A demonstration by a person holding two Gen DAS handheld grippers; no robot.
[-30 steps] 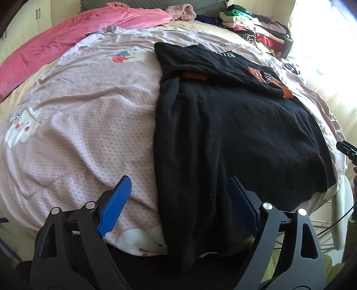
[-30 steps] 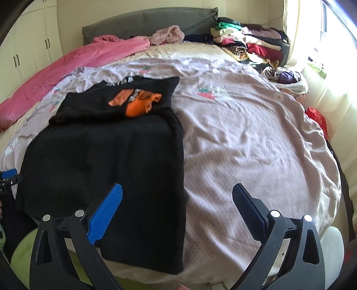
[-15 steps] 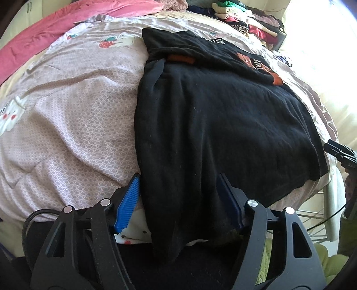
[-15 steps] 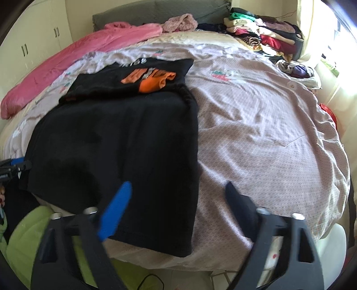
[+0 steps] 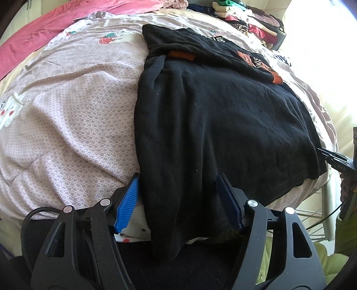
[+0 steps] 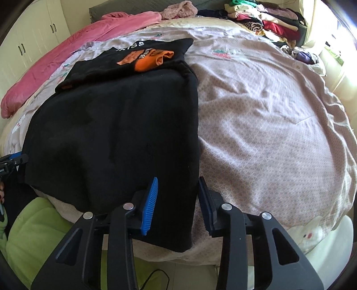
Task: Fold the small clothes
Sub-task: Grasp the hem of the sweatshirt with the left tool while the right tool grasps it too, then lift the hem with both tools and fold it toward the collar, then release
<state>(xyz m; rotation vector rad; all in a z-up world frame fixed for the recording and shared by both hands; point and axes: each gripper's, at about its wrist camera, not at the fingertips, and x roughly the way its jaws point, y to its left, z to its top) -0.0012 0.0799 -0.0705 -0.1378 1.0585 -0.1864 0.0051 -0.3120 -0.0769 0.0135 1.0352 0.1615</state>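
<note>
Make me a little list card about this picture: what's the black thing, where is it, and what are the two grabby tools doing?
garment: black top, laid out flat
print: orange patch at its far end
surface: bed with pinkish patterned cover
left tool: open, fingers either side of the top's near corner
right tool: open, straddling the top's other near corner
background: stacked clothes pile; pink blanket

— Left gripper (image 5: 178, 196)?
— Held low, jaws spread, straddling dark cloth.
— Right gripper (image 6: 178, 198)?
— Levelled alongside, jaws narrower yet parted, not clamped.
</note>
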